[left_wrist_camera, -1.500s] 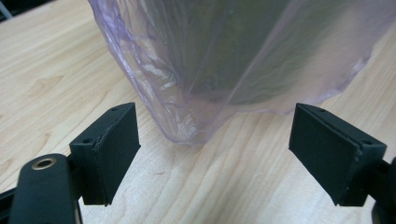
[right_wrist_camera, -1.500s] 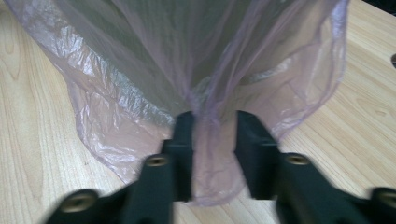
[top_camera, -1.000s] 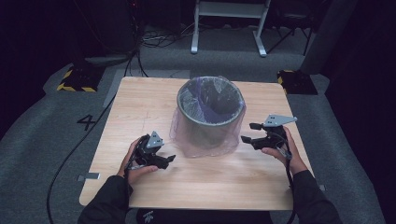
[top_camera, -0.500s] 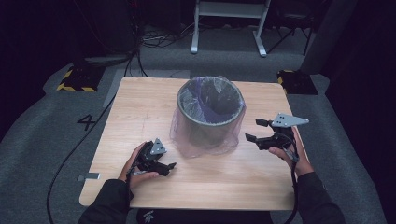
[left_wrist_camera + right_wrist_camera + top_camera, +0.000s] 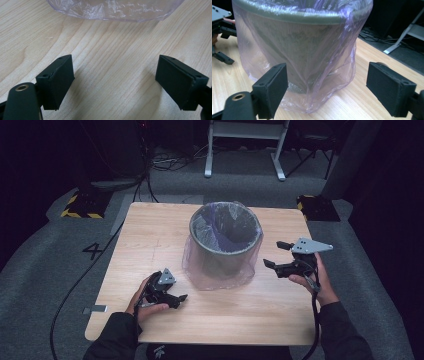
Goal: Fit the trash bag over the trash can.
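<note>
Wooden table [image 5: 150,235], seen from above, with grey bin [image 5: 226,240] standing upright near its middle as landmark. Thin purple liner bag [image 5: 200,270] draped over bin rim and hanging down outside wall, hem spread on tabletop around base.

Left of bin, toward near edge: left hand [image 5: 145,306] resting on tabletop, holding left gripper [image 5: 172,299]. Jaws released, set wide apart, pointing across table below bin base. In left gripper view, bare wood grain between pads [image 5: 60,75]; bag hem [image 5: 112,11] ahead of tips, apart from them, untouched.

Centre: bin mouth open upward, liner tucked inside and folded over lip. In right gripper view, bin wall [image 5: 312,45] visible through crinkled film, rim [image 5: 294,16] wrapped, loose film bulging at lower right and lying on table.

Right of bin, level with its lower half: right hand [image 5: 315,280] raised off tabletop, holding right gripper [image 5: 275,255] with grey three-cornered plate [image 5: 310,246] on top. Jaws released, having just been opening wider; aimed at bin side, tips near but clear of bag in high view. In right gripper view, bag and bin framed in gap between pads [image 5: 274,82], no pad pressing on film. Left gripper [image 5: 220,22] also visible beyond bin at far left of that view.
</note>
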A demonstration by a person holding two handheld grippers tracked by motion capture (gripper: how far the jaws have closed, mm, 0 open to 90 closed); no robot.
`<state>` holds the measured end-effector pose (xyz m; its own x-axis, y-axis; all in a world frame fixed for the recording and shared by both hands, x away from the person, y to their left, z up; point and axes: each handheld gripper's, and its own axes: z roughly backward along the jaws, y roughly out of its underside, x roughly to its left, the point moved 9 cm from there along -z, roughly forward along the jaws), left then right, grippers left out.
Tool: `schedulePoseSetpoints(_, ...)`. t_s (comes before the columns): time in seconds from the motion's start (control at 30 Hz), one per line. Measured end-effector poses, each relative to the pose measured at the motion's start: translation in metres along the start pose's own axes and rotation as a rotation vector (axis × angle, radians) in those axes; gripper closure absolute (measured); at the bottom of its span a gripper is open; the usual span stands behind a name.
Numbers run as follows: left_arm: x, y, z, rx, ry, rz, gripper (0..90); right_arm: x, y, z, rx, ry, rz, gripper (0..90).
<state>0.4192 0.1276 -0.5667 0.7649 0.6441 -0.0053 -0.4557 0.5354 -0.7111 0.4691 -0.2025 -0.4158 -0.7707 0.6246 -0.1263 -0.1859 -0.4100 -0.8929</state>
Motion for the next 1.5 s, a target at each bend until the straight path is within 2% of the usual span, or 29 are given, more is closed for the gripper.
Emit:
schedulePoseSetpoints(0.17, 0.0, 0.0, 0.0, -0.001, -0.003, 0.003, 14.6, 0.0, -0.007, 0.002, -0.005, 0.016, 0.01, 17.5)
schedulePoseSetpoints(0.33, 0.001, 0.001, 0.0, 0.0, 0.003, -0.004, 14.5, 0.0, -0.012, 0.004, -0.011, 0.013, 0.011, 17.4)
schedulePoseSetpoints(0.57, 0.001, 0.001, 0.0, 0.0, 0.005, -0.005, 14.6, -0.004, -0.02, 0.009, -0.033, 0.053, 0.021, 16.4)
schedulePoseSetpoints(0.8, 0.001, 0.001, 0.0, 0.0, 0.005, -0.005, 14.5, -0.004, -0.03, 0.01, -0.048, 0.052, 0.018, 16.5)
schedulePoseSetpoints(1.13, 0.0, 0.001, 0.001, -0.002, 0.001, -0.001, 14.7, 0.0, -0.049, 0.009, -0.07, 0.05, 0.051, 16.4)
schedulePoseSetpoints(1.5, 0.0, 0.001, 0.001, -0.002, 0.0, 0.001, 14.7, 0.0, -0.059, 0.001, -0.041, 0.055, 0.076, 16.5)
